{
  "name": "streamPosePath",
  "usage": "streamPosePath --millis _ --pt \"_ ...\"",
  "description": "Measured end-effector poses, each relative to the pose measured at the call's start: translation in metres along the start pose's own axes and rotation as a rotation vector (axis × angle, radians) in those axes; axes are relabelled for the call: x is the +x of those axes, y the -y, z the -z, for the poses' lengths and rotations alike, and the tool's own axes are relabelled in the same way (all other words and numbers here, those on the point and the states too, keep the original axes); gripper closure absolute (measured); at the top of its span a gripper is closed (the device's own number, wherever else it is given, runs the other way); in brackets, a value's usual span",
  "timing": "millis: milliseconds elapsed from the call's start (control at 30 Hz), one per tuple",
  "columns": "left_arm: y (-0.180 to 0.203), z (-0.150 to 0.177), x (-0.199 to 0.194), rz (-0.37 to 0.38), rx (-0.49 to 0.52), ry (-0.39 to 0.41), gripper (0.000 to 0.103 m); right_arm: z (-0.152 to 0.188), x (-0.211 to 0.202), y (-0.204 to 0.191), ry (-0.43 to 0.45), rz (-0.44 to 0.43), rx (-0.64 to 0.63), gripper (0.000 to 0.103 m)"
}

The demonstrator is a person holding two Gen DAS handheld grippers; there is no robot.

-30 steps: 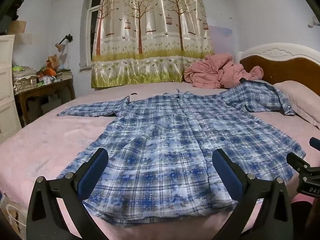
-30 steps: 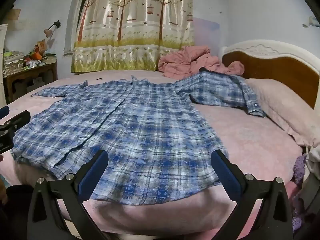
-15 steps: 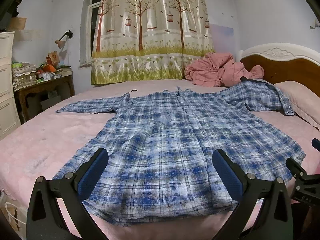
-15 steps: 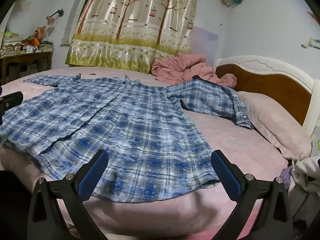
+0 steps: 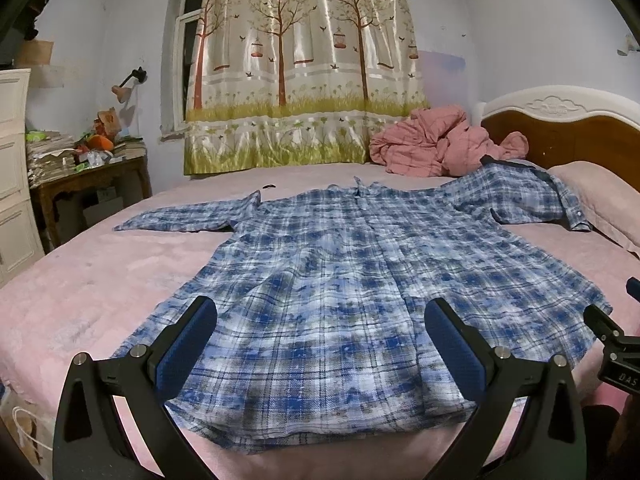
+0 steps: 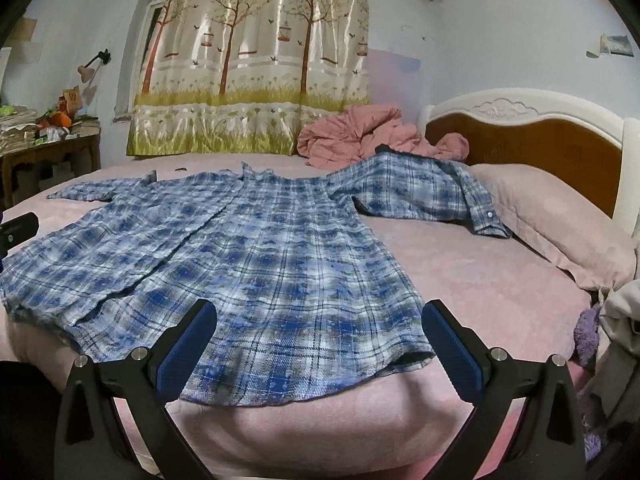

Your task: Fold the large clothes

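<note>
A large blue and white plaid shirt [image 5: 340,276] lies spread flat on the pink bed [image 5: 92,280], collar at the far side, hem near the front edge. One sleeve stretches left; the other sleeve [image 6: 424,192] lies across toward the pillow. My left gripper [image 5: 320,344] hovers open just short of the hem, nothing between its blue pads. My right gripper [image 6: 318,342] is open above the shirt's [image 6: 256,256] right hem corner, holding nothing. The right gripper's body shows at the left wrist view's right edge.
A pink pillow [image 6: 560,224] and a wooden headboard [image 6: 540,148] are on the right. A crumpled pink quilt [image 5: 432,148] sits at the far side under the tree-print curtain [image 5: 304,64]. A cluttered wooden side table [image 5: 88,184] and white drawers [image 5: 12,168] stand left.
Both cameras have shifted slightly; the right one swung further right, showing more of the pillow and headboard. The shirt has not moved. Both grippers stay open.
</note>
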State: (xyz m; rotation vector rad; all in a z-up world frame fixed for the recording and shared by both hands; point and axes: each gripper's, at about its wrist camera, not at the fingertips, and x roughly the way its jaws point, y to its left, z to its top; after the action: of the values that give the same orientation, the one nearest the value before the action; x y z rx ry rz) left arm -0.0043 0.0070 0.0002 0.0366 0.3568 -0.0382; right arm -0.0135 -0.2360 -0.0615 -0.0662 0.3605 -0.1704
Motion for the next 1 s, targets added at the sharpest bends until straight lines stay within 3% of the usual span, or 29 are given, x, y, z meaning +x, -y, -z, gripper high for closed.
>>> streamPosePath --millis 100,267,1000 --pt "0.004 0.001 -0.007 -0.037 0.014 0.036 0.000 0.000 -0.005 -0.001 0.024 0.002 -0.010 0.000" --pt "0.007 0.001 -0.014 -0.029 0.033 0.075 0.000 0.000 -0.009 -0.005 0.042 0.010 -0.035 0.000" --pt "-0.003 0.000 -0.012 0.003 -0.029 0.060 0.000 0.002 -0.007 -0.010 0.023 0.017 -0.068 0.000"
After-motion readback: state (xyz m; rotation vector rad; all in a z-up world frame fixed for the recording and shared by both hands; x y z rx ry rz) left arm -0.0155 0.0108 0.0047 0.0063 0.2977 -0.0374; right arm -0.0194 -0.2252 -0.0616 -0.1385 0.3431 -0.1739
